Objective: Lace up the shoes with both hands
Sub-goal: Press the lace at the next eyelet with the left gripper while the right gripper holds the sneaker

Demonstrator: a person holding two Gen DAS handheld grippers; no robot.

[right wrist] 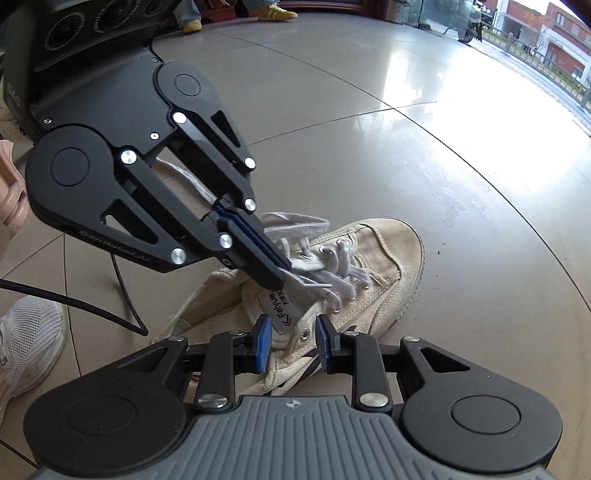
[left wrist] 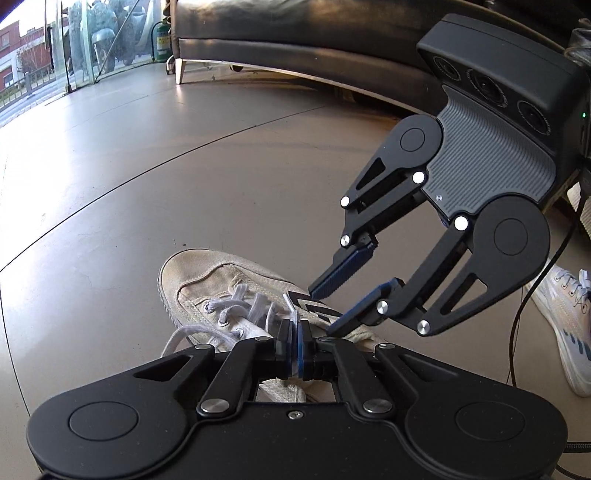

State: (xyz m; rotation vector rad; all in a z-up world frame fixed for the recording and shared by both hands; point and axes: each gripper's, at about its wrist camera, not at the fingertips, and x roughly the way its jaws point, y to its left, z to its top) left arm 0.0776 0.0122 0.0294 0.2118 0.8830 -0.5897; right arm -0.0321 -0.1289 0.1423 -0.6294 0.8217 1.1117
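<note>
Left gripper [left wrist: 294, 345] clamps limp white lace [right wrist: 314, 275] over worn canvas shoe [right wrist: 376, 280] on floor [left wrist: 147, 166]; right gripper [right wrist: 291, 341] parted, empty. Lace soft, slippery; pinch near tip.

A: Entry, location type: ground-floor lobby or lounge, street-facing.

B: Evidence, item one: polished floor [left wrist: 155, 155] of large grey tiles, thin dark joints.

A: Item two: dark leather sofa [left wrist: 295, 26] on short metal legs.

B: Item three: glass front [left wrist: 79, 40] with a parked scooter [left wrist: 110, 40] beside it (red-brick buildings beyond).

A: Item four: green fire extinguisher [left wrist: 161, 40] standing by the sofa.
</note>
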